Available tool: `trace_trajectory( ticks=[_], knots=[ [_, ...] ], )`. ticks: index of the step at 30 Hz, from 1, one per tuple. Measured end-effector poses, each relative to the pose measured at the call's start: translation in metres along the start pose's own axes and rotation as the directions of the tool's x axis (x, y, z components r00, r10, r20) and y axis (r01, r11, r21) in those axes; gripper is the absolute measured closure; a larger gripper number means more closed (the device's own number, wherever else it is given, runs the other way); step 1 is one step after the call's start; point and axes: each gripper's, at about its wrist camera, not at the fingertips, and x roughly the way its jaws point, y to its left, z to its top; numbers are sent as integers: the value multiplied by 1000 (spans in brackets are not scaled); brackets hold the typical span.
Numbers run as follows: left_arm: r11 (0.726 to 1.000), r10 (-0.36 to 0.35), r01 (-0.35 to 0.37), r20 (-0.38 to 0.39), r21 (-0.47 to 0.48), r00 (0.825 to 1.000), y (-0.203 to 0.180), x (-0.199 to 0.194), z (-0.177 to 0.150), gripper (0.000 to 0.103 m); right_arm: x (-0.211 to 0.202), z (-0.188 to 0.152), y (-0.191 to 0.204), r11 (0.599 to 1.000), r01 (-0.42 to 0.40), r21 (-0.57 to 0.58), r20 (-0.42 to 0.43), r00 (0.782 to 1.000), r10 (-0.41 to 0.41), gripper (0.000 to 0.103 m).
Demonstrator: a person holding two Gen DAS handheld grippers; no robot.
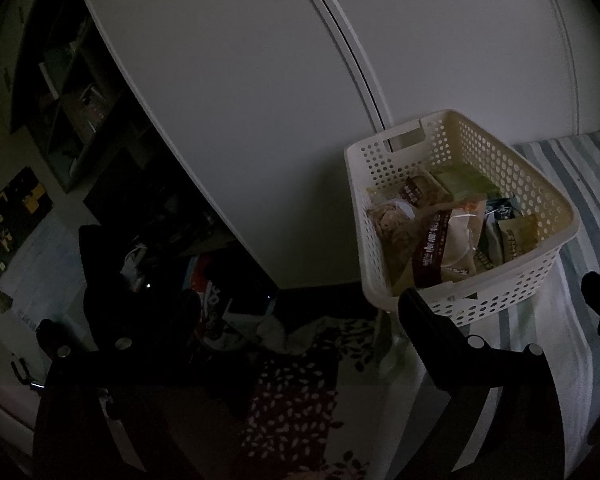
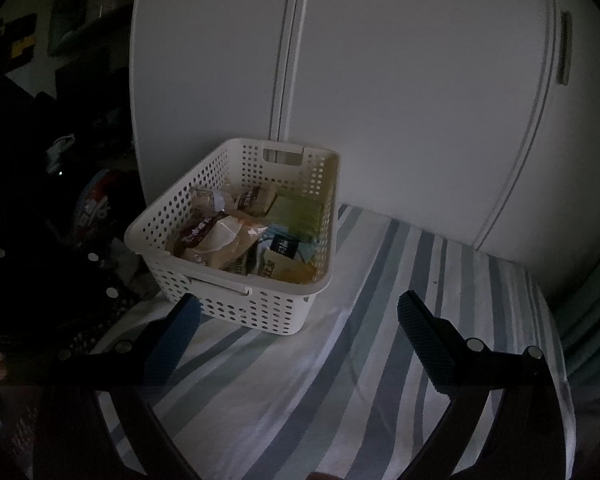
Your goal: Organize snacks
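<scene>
Several snack packets [image 2: 236, 236] sit piled in a cream perforated plastic basket [image 2: 260, 312], incl. a brown-banded bread bag [image 1: 440, 248], a green pack [image 2: 296, 212] and a yellowish sachet [image 1: 516, 236]; likely collected there so they stay together, so the sorting looks largely done. Basket rests on a striped bedsheet [image 2: 380, 320] at the bed's edge, close to the white wardrobe doors [image 2: 380, 80]. Right gripper [image 2: 300, 320] has its fingers spread wide, nothing between them, hovering over the sheet just in front of the basket's near handle wall; basket lies ahead and slightly left of it. Left gripper [image 1: 292, 304] is also spread, empty; one finger [image 1: 424, 312] overlaps the basket's near lower corner in view, contact can't be told. Basket is ahead-right of it. Dark clutter on the floor [image 1: 204, 292] to the left, too dim to ID. No loose snacks visible on the sheet.
</scene>
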Motion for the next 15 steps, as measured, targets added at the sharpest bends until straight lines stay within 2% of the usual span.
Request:
trace_trajectory(
  ticks=[15],
  knots=[
    [1000, 9, -9, -1, 0, 1000, -3, -6, 0, 2, -3, -2, 3, 1000, 4, -24, 16, 1000, -4, 5]
  ],
)
